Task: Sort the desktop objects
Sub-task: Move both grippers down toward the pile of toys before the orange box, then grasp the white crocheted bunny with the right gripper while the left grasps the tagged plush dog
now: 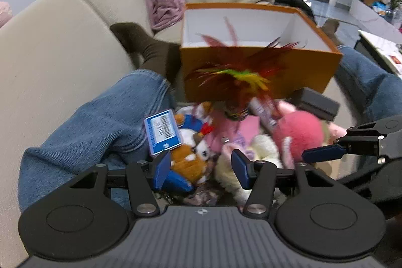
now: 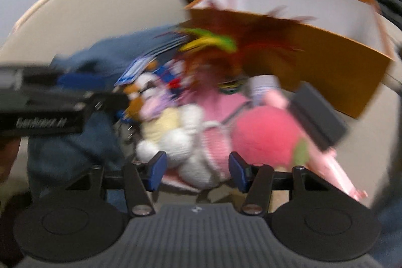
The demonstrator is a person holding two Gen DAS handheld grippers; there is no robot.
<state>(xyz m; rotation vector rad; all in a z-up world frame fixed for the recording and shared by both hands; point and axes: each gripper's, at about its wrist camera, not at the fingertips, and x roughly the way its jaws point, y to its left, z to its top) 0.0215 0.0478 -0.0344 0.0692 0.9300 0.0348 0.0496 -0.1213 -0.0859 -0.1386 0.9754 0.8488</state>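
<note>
A heap of toys lies before an open orange box (image 1: 309, 72) with a white inside. A red, green and yellow feather toy (image 1: 241, 74) rests against the box front. My left gripper (image 1: 201, 170) is open above a brown, white and blue plush (image 1: 186, 162), beside a barcoded blue card (image 1: 163, 132). A pink plush (image 1: 299, 135) and a cream plush (image 1: 261, 150) lie to the right. In the blurred right wrist view my right gripper (image 2: 197, 171) stands open with a white plush (image 2: 186, 142) between its fingers; no pad visibly presses on it.
A person's legs in jeans (image 1: 105, 132) flank the heap, one foot in a brown sock (image 1: 148, 49). Behind is a beige sofa (image 1: 62, 54) with a pink cloth (image 1: 163, 1). A black box (image 1: 316, 102) sits under the orange box's right corner.
</note>
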